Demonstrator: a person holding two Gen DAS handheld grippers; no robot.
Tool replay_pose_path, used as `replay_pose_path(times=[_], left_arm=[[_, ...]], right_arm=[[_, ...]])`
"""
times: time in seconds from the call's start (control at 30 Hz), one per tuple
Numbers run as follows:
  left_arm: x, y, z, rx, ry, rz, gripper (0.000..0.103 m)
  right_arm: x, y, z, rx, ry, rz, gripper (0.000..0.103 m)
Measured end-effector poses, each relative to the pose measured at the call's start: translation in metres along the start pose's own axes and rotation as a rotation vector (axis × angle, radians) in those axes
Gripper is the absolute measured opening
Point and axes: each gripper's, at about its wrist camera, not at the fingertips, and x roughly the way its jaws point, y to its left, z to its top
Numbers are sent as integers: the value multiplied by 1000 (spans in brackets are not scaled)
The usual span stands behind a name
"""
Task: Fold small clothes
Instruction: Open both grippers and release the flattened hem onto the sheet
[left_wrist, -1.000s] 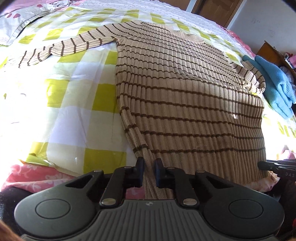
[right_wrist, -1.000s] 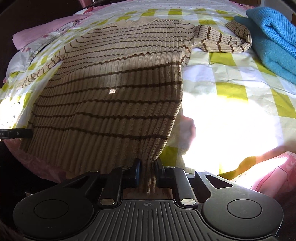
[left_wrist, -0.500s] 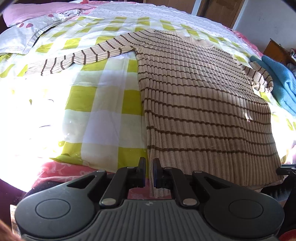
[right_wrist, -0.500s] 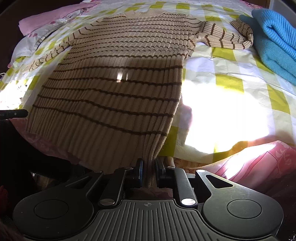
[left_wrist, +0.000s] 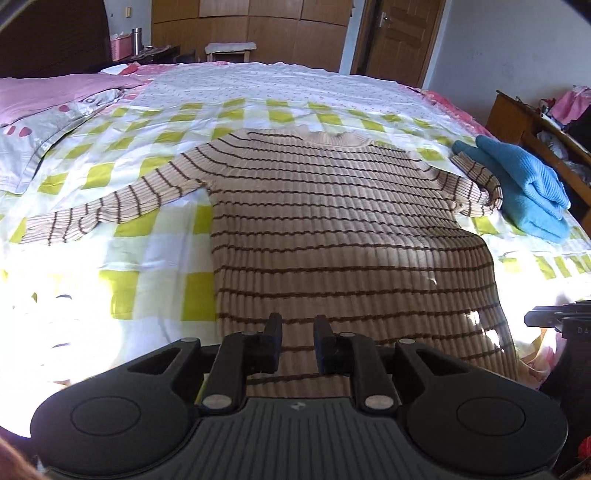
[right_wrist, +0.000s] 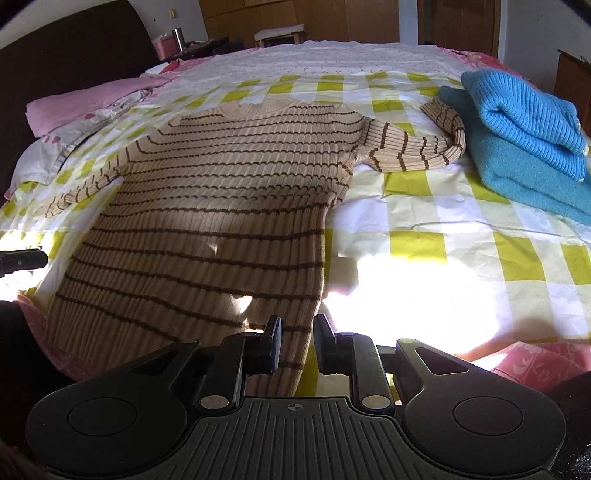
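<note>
The striped sweater (left_wrist: 332, 221) lies flat on the bed (left_wrist: 155, 258), its hem at six o'clock beneath the left gripper (left_wrist: 297, 341) and right gripper (right_wrist: 297, 341); both have just been opening, jaws apart, gripping nothing.

A home bedroom. A wide bed (left_wrist: 332, 88) with a yellow-checked sheet (left_wrist: 122, 229) fills the view, pink pillows (left_wrist: 48, 92) at 10 o'clock. Wooden wardrobes (left_wrist: 251, 26) and a panelled door (left_wrist: 399, 37) stand toward 12 and 1 o'clock, a cluttered wooden shelf (left_wrist: 517, 122) at 2 o'clock.
</note>
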Motion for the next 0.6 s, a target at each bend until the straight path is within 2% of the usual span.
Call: replay_pose_path(times=[0.17, 0.37, 0.6], left_arm=[[34, -25, -4, 55, 61, -4, 27], [64, -30, -15, 32, 149, 34, 27], [65, -37, -15, 37, 156, 52, 27]], right_arm=[[15, 6, 1, -12, 5, 37, 21], [38, 1, -9, -4, 62, 60, 21], [39, -2, -12, -13, 61, 77, 22]])
